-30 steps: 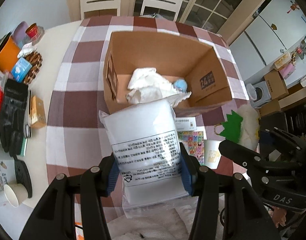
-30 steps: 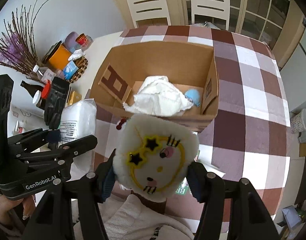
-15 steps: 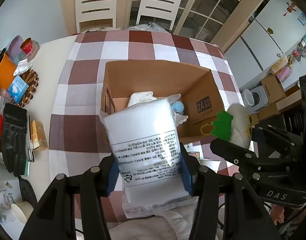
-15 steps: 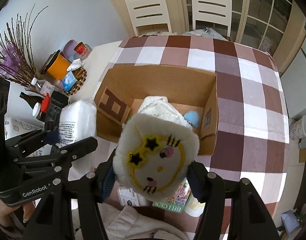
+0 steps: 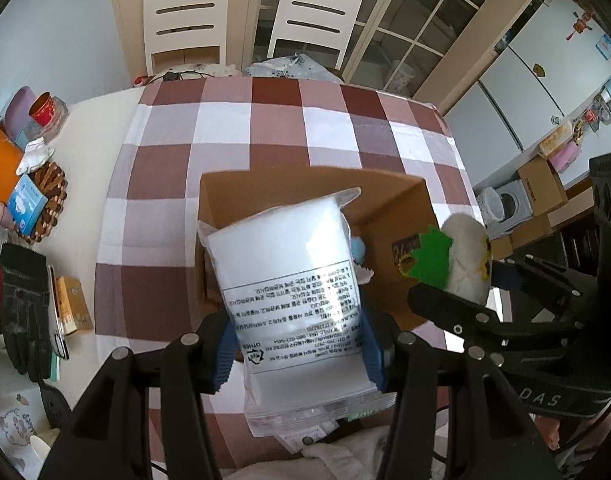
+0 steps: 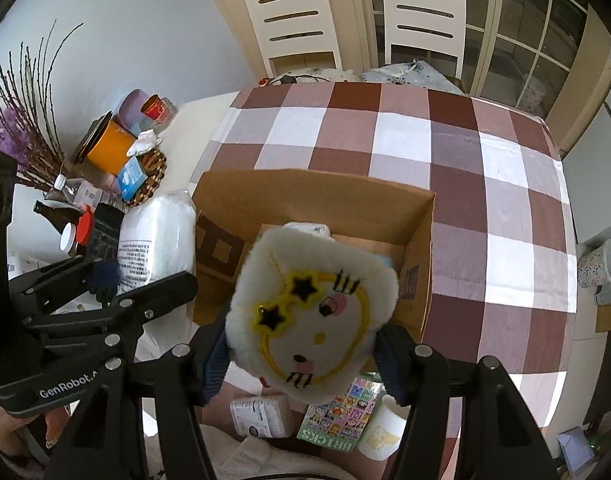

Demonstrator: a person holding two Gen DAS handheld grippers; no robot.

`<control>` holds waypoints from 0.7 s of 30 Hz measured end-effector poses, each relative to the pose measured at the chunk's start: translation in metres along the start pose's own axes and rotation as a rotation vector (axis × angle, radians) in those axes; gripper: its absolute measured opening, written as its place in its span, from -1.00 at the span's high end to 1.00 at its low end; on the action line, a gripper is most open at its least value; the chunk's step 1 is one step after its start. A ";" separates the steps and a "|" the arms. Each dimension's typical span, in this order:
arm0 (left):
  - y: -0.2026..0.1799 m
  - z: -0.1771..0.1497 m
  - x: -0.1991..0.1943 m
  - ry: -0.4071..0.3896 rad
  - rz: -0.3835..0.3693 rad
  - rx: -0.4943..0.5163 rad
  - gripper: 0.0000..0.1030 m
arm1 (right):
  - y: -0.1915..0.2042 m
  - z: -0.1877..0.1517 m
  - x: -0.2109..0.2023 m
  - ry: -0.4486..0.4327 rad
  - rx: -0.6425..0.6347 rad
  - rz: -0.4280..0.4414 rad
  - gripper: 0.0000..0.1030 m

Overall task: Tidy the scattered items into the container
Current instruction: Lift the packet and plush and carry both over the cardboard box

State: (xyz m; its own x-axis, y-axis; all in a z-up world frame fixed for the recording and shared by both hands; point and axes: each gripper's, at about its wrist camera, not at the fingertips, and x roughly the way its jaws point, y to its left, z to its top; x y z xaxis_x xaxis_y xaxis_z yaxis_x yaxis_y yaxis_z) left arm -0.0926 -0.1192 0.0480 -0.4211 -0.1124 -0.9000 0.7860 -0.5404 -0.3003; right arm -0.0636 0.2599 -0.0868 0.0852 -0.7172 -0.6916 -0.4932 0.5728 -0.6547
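We've got two matte black grippers, left gripper [image 5: 297, 344] and right gripper [image 6: 301, 356], both with ribbed blue finger pads [image 5: 222, 354], silver screws dotted along the arms, and white "GenRobot" and "DAS" lettering on the bodies

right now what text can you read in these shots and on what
"GenRobot.A": left gripper body.
"DAS": right gripper body.
"BRICKS", upside down: colourful booklet.
"OTHER": white packet; its fine print is too small.
"24": cardboard box wall, partly hidden.
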 end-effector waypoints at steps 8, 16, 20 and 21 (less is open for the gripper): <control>0.001 0.022 0.021 0.017 0.018 -0.006 -0.03 | -0.009 0.014 0.013 0.026 0.016 0.001 -0.23; 0.004 0.029 0.042 0.052 0.023 -0.033 -0.03 | -0.017 0.019 0.030 0.066 0.036 0.008 -0.24; 0.004 0.030 0.049 0.067 0.025 -0.036 -0.03 | -0.019 0.018 0.037 0.084 0.050 0.015 -0.24; 0.004 0.030 0.050 0.068 0.025 -0.038 -0.03 | -0.020 0.018 0.038 0.087 0.052 0.016 -0.24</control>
State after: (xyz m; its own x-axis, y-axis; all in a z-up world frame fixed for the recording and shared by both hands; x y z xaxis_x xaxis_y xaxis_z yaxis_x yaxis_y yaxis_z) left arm -0.1238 -0.1522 0.0116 -0.3703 -0.0684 -0.9264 0.8132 -0.5059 -0.2877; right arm -0.0350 0.2284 -0.1052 0.0016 -0.7384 -0.6744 -0.4480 0.6024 -0.6606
